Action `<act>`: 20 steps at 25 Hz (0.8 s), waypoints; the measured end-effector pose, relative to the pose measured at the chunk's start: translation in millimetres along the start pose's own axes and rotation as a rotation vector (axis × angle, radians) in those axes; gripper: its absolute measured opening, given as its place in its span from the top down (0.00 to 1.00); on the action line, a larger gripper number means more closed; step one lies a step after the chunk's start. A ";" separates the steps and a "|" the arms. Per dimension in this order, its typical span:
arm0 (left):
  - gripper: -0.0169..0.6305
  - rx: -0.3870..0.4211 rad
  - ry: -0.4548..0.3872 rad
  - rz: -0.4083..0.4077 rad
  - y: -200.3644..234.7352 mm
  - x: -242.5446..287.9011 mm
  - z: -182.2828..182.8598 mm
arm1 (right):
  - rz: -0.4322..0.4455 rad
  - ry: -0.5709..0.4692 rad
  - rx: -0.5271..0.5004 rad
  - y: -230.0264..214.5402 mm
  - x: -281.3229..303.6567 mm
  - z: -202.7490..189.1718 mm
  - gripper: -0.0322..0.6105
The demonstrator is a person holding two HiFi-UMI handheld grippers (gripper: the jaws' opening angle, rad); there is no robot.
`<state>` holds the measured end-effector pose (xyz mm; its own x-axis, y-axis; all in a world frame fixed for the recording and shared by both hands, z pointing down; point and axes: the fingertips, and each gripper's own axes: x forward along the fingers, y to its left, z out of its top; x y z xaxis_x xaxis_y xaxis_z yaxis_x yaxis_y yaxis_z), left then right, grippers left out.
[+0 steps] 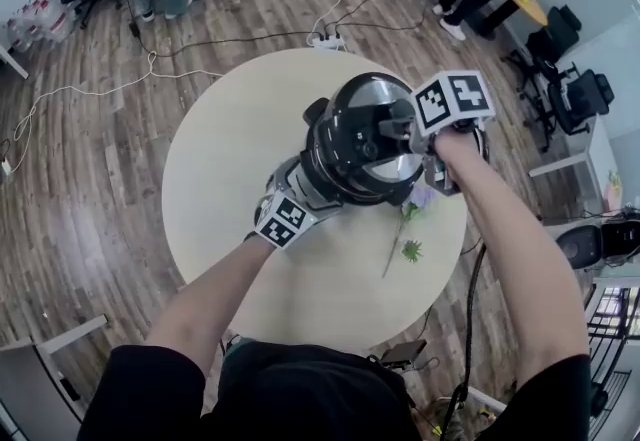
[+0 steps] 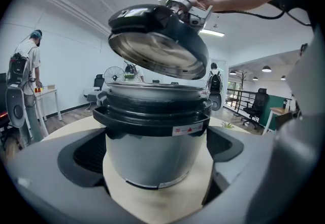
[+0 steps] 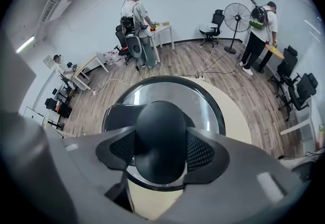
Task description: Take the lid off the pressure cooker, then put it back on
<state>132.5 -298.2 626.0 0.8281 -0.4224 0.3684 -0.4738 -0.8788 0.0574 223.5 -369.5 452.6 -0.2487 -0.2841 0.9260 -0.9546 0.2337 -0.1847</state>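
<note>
Aloft, lid (image 2: 162, 48), knob (image 3: 160, 126) tight in right hand-held gripper (image 3: 162, 151); left hand-held gripper (image 2: 156, 151) snug around open pressure cooker (image 2: 152, 116).

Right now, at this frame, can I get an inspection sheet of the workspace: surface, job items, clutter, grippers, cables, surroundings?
Surface: round beige table.
Job's things: pressure cooker pot upright on the table, open; lid raised clear of the pot and tilted above it.
Clutter: one flower stem lying on the table beside the pot.
Grippers: left gripper shut on the pot's body; right gripper shut on the lid's knob.
Cables: black cable hanging by the right arm; white cable and power strip on the floor.
Surroundings: wood floor, office chairs, pedestal fan, person standing at a desk.
</note>
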 end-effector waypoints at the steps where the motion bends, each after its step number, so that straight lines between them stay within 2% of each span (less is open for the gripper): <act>1: 0.06 0.000 0.000 0.000 -0.3 0.9 0.0 | -0.006 0.007 0.002 0.6 9.2 0.3 0.51; 8: 0.06 0.001 -0.006 0.005 3.3 4.7 -10.8 | -0.085 0.099 -0.051 5.9 53.4 -7.6 0.50; 12: 0.06 0.003 -0.013 0.003 1.3 1.6 -6.1 | -0.100 0.118 -0.023 7.3 72.8 -18.2 0.51; 20: 0.06 0.001 -0.008 0.006 4.0 -1.4 -2.3 | -0.113 0.170 -0.060 8.5 86.9 -17.8 0.50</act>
<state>128.8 -300.7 627.8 0.8278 -0.4292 0.3614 -0.4782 -0.8766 0.0541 196.7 -375.6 537.3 -0.1049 -0.1520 0.9828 -0.9621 0.2655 -0.0616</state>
